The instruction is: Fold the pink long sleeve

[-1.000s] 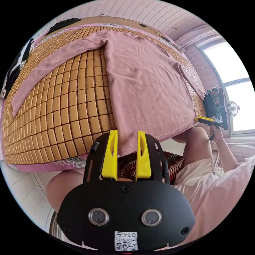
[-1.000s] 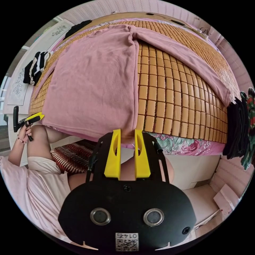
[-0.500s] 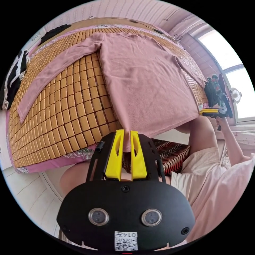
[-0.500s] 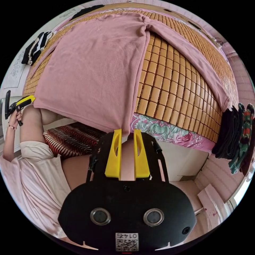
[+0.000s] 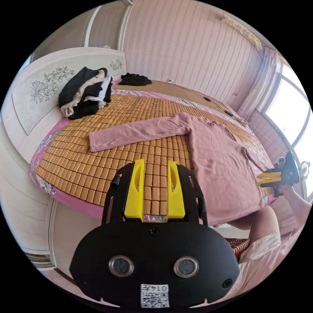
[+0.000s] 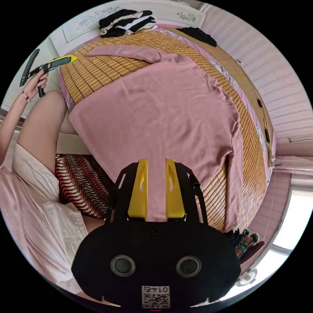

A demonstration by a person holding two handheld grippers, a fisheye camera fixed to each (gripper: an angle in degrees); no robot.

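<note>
The left gripper (image 5: pixel 156 169) has let go of the pink long sleeve's (image 5: pixel 215 163) bottom edge. Its jaws were pinched on the cloth; now they stand apart with only the bamboo mat (image 5: pixel 130 153) behind them. It has moved off to the side of the shirt. The right gripper (image 6: pixel 156 168) has let go too, and now hangs over the shirt body.

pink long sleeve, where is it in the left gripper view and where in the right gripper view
Left gripper view: the pink long sleeve lies flat right of centre, one sleeve stretching left across the mat.
Right gripper view: it fills the centre, its hem running down between this view's own jaws.
Shared landmark: the pile of black and white clothes by the headboard, upper left in the left gripper view, at the top in the right.
</note>
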